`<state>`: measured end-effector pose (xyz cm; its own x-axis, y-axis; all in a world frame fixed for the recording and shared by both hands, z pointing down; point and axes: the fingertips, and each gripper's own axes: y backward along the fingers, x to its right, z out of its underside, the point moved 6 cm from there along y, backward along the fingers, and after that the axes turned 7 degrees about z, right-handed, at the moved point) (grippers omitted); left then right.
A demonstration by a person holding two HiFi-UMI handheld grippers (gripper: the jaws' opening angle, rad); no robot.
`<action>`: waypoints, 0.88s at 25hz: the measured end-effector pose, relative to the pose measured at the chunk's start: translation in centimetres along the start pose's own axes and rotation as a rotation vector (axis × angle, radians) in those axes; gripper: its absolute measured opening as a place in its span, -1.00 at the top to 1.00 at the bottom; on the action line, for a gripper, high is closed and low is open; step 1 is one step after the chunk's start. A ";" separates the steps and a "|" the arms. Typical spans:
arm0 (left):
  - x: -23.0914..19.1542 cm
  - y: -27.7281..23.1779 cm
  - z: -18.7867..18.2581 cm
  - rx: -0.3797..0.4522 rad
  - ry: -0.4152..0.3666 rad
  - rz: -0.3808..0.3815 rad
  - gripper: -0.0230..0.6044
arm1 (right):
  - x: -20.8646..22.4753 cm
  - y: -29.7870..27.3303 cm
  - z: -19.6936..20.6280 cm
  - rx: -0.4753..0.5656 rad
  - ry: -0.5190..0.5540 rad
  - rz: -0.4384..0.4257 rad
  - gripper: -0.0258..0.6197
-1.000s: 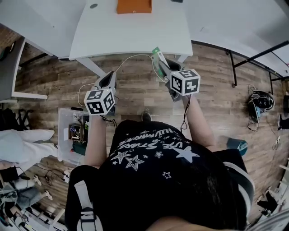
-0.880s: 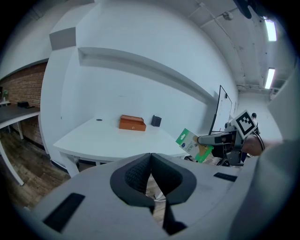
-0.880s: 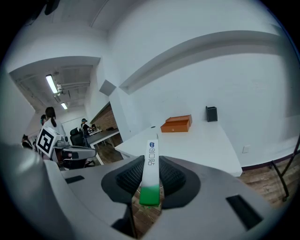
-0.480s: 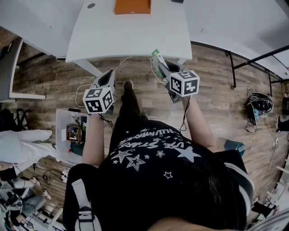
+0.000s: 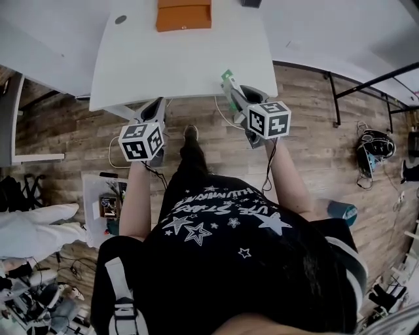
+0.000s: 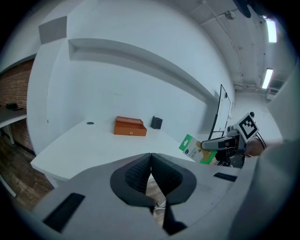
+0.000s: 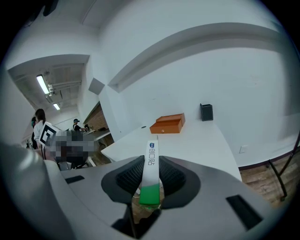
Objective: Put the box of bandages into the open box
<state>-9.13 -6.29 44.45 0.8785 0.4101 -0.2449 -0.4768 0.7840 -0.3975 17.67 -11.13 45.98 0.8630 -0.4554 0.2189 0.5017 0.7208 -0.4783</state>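
Observation:
My right gripper [image 5: 234, 91] [image 7: 151, 176] is shut on a flat white-and-green box of bandages [image 5: 227, 82] [image 7: 151, 174], held on edge at the near right edge of the white table [image 5: 177, 62]. The same box [image 6: 197, 149] shows in the left gripper view, sticking out of the right gripper. An orange open box [image 5: 184, 14] [image 6: 130, 126] [image 7: 167, 124] sits at the table's far side. My left gripper [image 5: 156, 112] [image 6: 150, 173] is shut with nothing between its pads, low at the table's near left edge.
A small dark block [image 6: 156, 123] [image 7: 206, 112] stands right of the orange box. A round hole [image 5: 120, 19] marks the table's far left. A clear bin of parts [image 5: 105, 206] rests on the wood floor at left. A person's shoe [image 5: 190, 134] is below the table edge.
The person has stepped toward the table, so the table and orange box lie nearer. Both grippers moved forward to its near edge, the right one still holding the box.

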 end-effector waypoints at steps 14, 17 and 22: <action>-9.2 -7.3 -6.1 0.006 0.002 0.025 0.86 | 1.1 -11.3 -7.7 -0.002 0.024 0.016 0.57; -11.5 -8.3 -7.6 0.012 0.002 0.032 0.86 | 0.6 -13.5 -9.7 0.004 0.037 0.018 0.57; -14.5 -10.6 -10.1 0.025 0.000 0.045 0.86 | 0.7 -16.7 -12.7 0.008 0.065 0.026 0.57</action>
<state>-17.14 -25.28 43.30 0.8561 0.4451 -0.2625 -0.5151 0.7759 -0.3642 9.15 -30.17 43.37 0.8699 -0.4696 0.1506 0.4801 0.7367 -0.4762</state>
